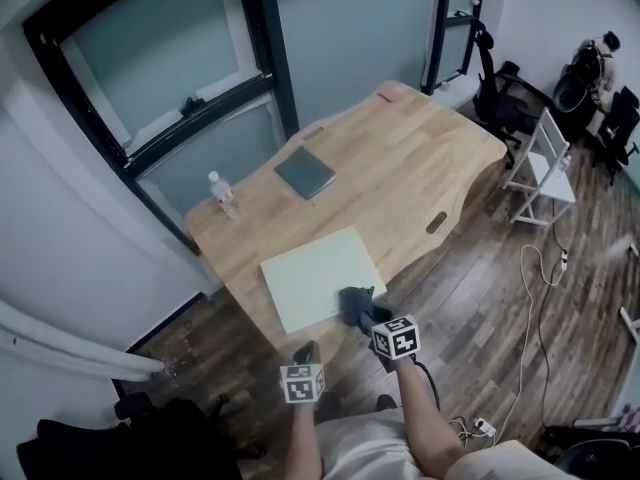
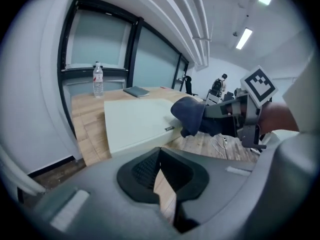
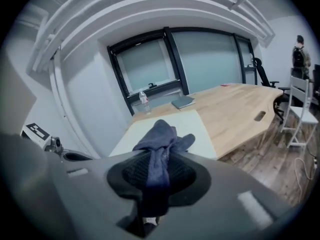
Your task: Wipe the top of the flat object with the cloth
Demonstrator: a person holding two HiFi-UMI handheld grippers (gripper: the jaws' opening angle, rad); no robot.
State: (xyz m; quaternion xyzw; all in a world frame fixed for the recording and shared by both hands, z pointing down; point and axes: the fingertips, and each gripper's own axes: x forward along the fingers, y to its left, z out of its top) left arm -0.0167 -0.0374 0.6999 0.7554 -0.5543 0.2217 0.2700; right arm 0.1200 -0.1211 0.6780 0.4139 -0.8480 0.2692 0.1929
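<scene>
A pale green board [image 1: 320, 278], flat and square, lies on the near end of a light wooden counter [image 1: 420, 148]; I use this board as my reference point

My right gripper [image 1: 362, 313] sits at the board's near right corner. Its jaws are closed on a dark blue cloth [image 3: 162, 139], which bunches up out of the jaws and hangs over that corner. From the left gripper view, the bundle overlaps the board's edge, but I cannot tell whether it presses on the surface

My left gripper [image 2: 160, 156] hovers off the counter, just past the board's near edge and to the left of the right gripper. Its jaws are drawn together at the tips with nothing between them, only wooden floor [image 1: 500, 298] showing through the narrow wedge behind

Beyond the board's far edge, well apart from it, a closed grey notebook [image 1: 305, 173] lies flat on the counter. Beyond the board's far left corner, a clear water bottle [image 1: 222, 194] stands upright near the counter's edge by the dark-framed window wall

Far to the right of the board, off the counter, a white chair [image 1: 545, 168] stands on the floor, and a pale cable trails across the boards near it
</scene>
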